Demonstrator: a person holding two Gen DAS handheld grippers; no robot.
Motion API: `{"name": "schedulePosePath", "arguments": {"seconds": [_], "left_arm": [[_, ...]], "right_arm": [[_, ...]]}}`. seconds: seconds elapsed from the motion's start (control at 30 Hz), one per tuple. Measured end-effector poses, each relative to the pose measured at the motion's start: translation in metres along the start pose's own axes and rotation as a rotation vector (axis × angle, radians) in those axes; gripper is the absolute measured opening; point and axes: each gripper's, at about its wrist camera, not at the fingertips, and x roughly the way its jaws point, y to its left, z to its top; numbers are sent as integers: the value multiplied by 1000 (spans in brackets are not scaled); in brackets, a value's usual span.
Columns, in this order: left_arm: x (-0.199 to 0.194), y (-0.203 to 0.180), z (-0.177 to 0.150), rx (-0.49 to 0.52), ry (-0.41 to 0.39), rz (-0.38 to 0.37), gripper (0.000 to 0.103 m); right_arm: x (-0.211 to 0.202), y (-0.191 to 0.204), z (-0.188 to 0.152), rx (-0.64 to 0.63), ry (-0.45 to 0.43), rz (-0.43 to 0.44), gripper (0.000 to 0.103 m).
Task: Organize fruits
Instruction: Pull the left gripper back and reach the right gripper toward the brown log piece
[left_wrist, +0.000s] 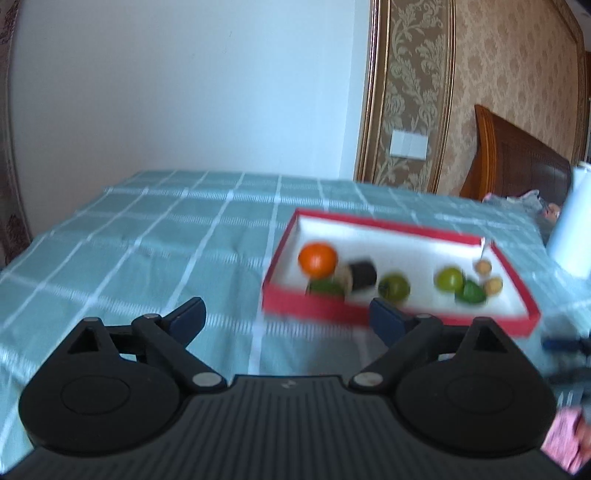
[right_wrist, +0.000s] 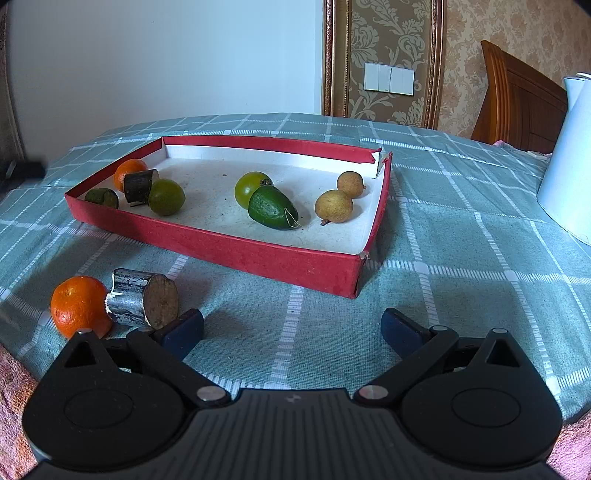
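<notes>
Holding both tools over the checked tablecloth (right_wrist: 461, 236), I had nothing in either one. The right gripper (right_wrist: 291, 328) stood with its jaws wide apart and empty, and the left gripper (left_wrist: 288, 317) was likewise spread, though its picture was smeared by motion.

Most of the fruit already lay in the red box (right_wrist: 236, 254): an orange (right_wrist: 129, 171) and a dark cane stub (right_wrist: 139, 185) in the far left corner with a green fruit (right_wrist: 166, 196) beside them, a green tomato (right_wrist: 249, 188) touching an avocado-like fruit (right_wrist: 271, 208) in the middle, and two longans (right_wrist: 341, 195) towards the right wall.

Two pieces were outside, on the cloth just in front of the box's near wall: a loose orange (right_wrist: 79, 304) and a cut cane piece (right_wrist: 142, 302) touching it, both just beside my right tool's left finger.

I judged the step in hand to be picking up one of these. To do it well I thought I should swing left, take the cane piece across its round sides rather than its flat ends so it would not squirt out, and keep clear of nudging the orange, which looked ready to roll. Lifting above the box's rim before crossing seemed wise.
</notes>
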Motion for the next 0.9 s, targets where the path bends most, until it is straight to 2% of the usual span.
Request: {"name": "schedulePosePath", "arguments": {"seconds": [0.23,0.4,0.5,0.7,0.9], "left_arm": [[-7,-3,-34,41,18,19,96],[-6,-7,-39,65,27,15,97],[1,-7,-38,64,66,19,103],[13,12,-39,-34,150,-30,103],[12,15,-40,-49,145,-41,103]], "right_arm": [[0,0,0,0,0,0,103],[0,0,0,0,0,4,103],[1,1,0,-3,0,10,103],[-5,-3,-2,14,-30,10,103],[-19,-1,-4,21,-79,59,103]]}}
